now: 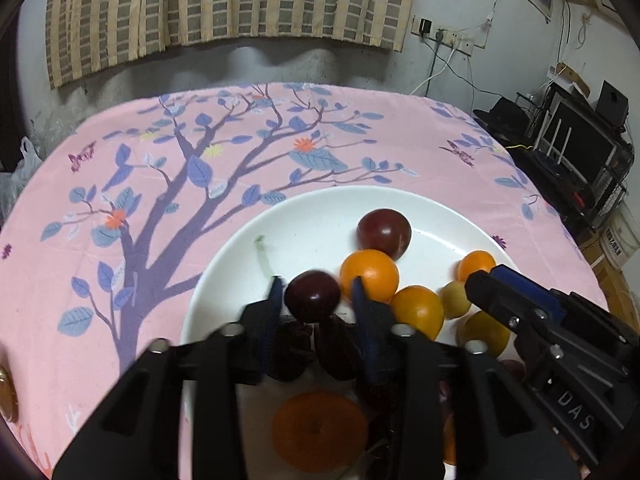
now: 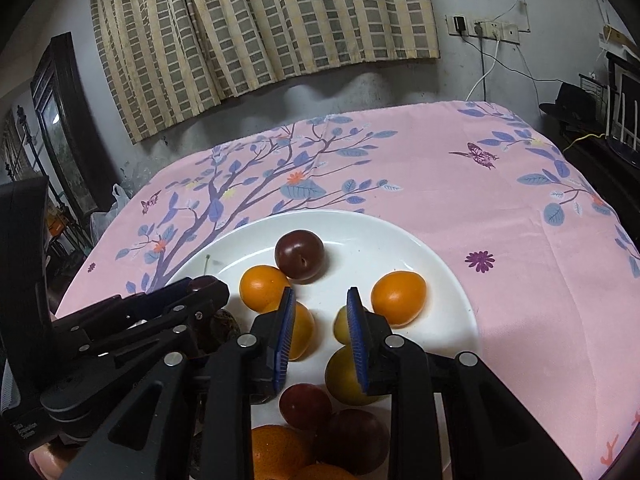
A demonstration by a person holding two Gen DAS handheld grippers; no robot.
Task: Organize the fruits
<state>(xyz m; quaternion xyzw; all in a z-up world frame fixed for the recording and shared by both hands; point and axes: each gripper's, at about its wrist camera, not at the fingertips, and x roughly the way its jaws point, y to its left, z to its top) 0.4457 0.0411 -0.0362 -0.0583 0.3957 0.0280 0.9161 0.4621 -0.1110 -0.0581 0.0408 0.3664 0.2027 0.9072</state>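
Observation:
A white plate on the pink cloth holds several fruits: dark plums, oranges and small yellow plums. My left gripper has a dark plum between its blue pads, just above the plate; the pads look close on its sides. Another dark plum and an orange lie just beyond. My right gripper is open over the plate, with a yellow plum by its right finger and an orange to the right. The left gripper shows at left in the right wrist view.
The pink tree-print tablecloth covers the table. A wall with a checked curtain stands behind. Black shelves with electronics stand off the table's right edge. A plastic bag lies off the left edge.

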